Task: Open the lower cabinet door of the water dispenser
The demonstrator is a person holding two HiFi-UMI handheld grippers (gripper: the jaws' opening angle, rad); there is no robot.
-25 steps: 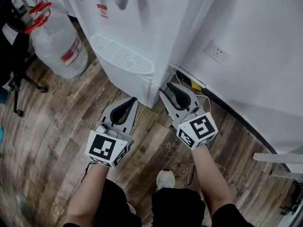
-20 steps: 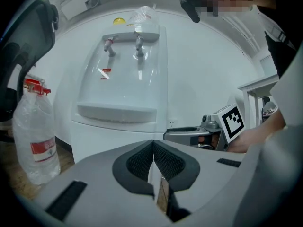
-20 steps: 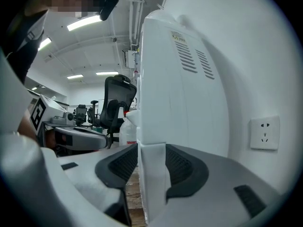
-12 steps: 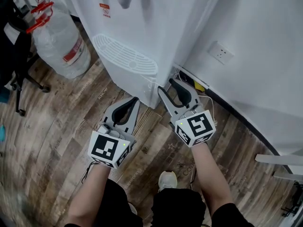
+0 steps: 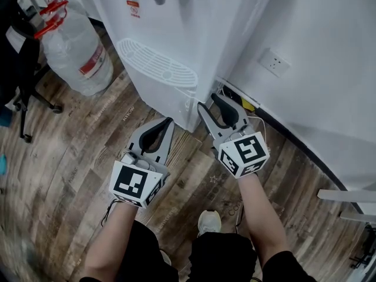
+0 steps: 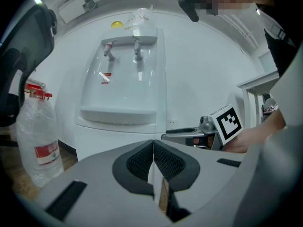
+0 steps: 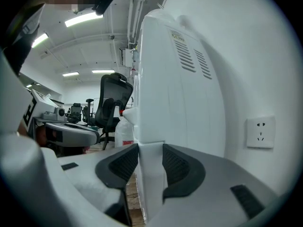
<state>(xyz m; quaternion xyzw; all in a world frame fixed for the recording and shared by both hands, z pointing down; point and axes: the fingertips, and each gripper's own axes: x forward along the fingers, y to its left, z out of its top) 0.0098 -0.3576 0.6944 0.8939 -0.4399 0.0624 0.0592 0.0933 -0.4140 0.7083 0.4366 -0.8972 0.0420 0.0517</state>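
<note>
Two tongs sit low by the water dispenser [image 5: 176, 28]: right tongs [image 5: 207, 101] have just been opening and now straddle the corner edge of the lower cabinet door [image 7: 150, 174], unclamped; left tongs [image 5: 168, 122] are together, empty. Door looks shut, which fits either lining up a grip or a release.

Water dispenser [image 5: 194, 34]: white, with a small red-and-white label on the front. Floor [image 5: 76, 157]: wood-plank pattern, mixed brown and grey. Water bottle [image 5: 73, 54]: clear, red cap, red label. Left gripper [image 5: 166, 122] and right gripper [image 5: 208, 100]: grey, black mesh-textured pads [image 6: 142, 162], black-and-white square markers. Wall [image 5: 317, 51] and socket [image 5: 273, 63]: white. Office chair [image 7: 111, 103]: black.
</note>
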